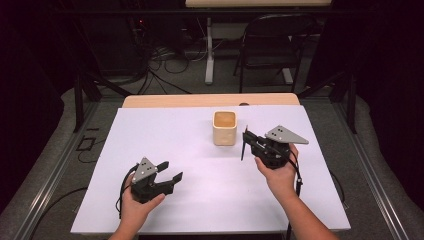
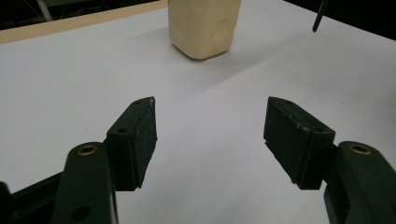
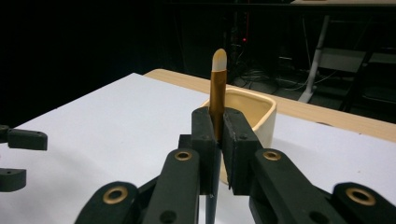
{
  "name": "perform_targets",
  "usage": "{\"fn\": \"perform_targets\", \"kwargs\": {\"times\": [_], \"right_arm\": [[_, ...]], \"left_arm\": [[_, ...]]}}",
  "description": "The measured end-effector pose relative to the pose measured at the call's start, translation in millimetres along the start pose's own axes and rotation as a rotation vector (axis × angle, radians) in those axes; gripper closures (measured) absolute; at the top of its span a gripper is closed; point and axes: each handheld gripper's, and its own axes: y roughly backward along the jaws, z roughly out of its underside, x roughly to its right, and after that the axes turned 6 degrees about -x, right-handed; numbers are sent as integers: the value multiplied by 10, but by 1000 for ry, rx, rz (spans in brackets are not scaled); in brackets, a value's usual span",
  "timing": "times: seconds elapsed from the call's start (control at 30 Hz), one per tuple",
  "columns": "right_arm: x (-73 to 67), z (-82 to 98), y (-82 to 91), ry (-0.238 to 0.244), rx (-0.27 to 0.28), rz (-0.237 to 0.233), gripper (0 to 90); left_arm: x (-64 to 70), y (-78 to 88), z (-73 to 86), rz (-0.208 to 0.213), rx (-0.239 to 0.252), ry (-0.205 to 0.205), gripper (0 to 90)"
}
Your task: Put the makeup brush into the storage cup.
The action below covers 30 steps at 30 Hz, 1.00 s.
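A cream square cup point(image 1: 224, 128) stands on the white table top point(image 1: 165, 135), just left of my right gripper point(image 1: 246, 137). That gripper point(image 3: 219, 126) is shut on a thin brush point(image 3: 218, 84) held upright, with a gold ferrule and pale tip above the pads and a dark handle point(image 1: 243, 150) hanging below. In the right gripper view the cup point(image 3: 259, 109) sits right behind the brush. My left gripper point(image 1: 170, 171) is low over the near left of the table, open, with nothing between its jaws point(image 2: 210, 126). It points toward the cup point(image 2: 204, 25).
A wooden strip point(image 1: 210, 100) edges the table's far side. Behind it stand a black folding chair point(image 1: 272, 47) and a white table leg point(image 1: 209, 50), with cables on the floor. A cable trails from each gripper toward the near edge.
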Motion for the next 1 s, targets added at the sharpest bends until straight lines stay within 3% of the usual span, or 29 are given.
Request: {"fn": "perform_targets", "kwargs": {"times": [0.2,0.63,1.0], "right_arm": [[23,-80,4,20,15,19,840],[83,-232,-3,38,39,44,840],[108,-330,-67,45,32,55,840]], "left_arm": [[-21,-2,35,-1,-1,12,342],[-6,22,63,-1,45,-9,334],[7,12,69,6,35,-12,334]]}}
